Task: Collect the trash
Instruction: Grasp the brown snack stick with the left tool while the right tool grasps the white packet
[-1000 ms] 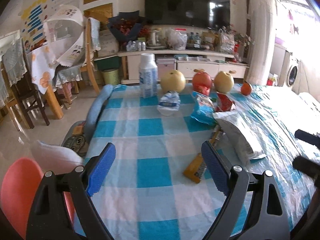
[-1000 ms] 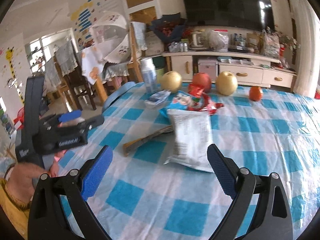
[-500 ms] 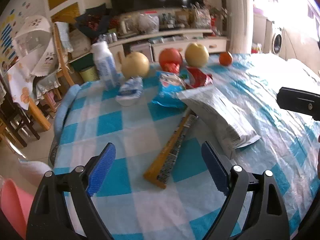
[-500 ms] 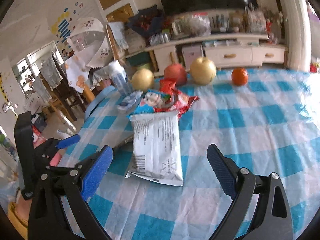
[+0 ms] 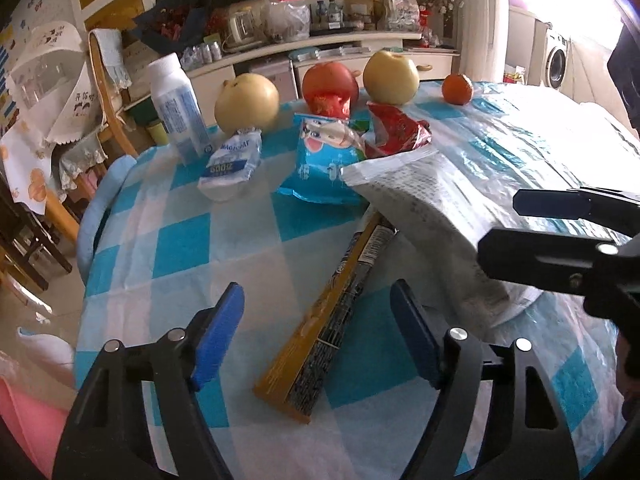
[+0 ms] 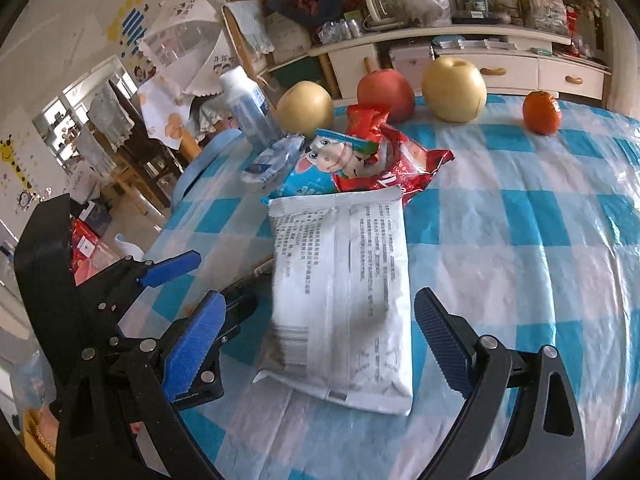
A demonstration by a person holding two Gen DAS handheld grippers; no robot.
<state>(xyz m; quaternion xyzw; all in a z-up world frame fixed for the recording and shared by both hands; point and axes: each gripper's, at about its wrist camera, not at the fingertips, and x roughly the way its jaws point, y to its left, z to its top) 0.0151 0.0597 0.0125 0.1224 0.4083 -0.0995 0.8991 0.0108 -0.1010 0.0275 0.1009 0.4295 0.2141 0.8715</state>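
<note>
White and crinkled, a flat foil packet printed with grey text [image 6: 344,292] lies in the middle of the counter [image 6: 520,240], which wears a blue-and-white checked cloth under clear plastic. Its far end overlaps a torn red snack wrapper [image 6: 396,168] and a blue wrapper with a cartoon cow [image 6: 320,168]. A long yellow-and-black carton [image 5: 332,312], flattened, pokes out from under the packet's left side and runs toward the near edge. A crushed clear plastic bottle with a blue label [image 5: 232,164] lies just left of the blue wrapper.

The right tongs [image 6: 320,344] hang over the near end of the white packet with their blue pads spread wide, one on each side of it, not touching it. The left tongs [image 5: 316,336] are likewise wide apart, straddling the near end of the yellow carton without gripping it. The two tools sit close together, the left one just beside the right one's left pad.

Along the far edge stand an upright white bottle with a pale blue label [image 5: 176,104], a yellow pear [image 5: 246,104], a red apple [image 5: 330,82], a second yellow pear [image 5: 390,76] and a small orange [image 5: 457,88]. The red wrapper leans against the apple. Beyond the counter runs a cluttered white TV cabinet [image 6: 500,60].
</note>
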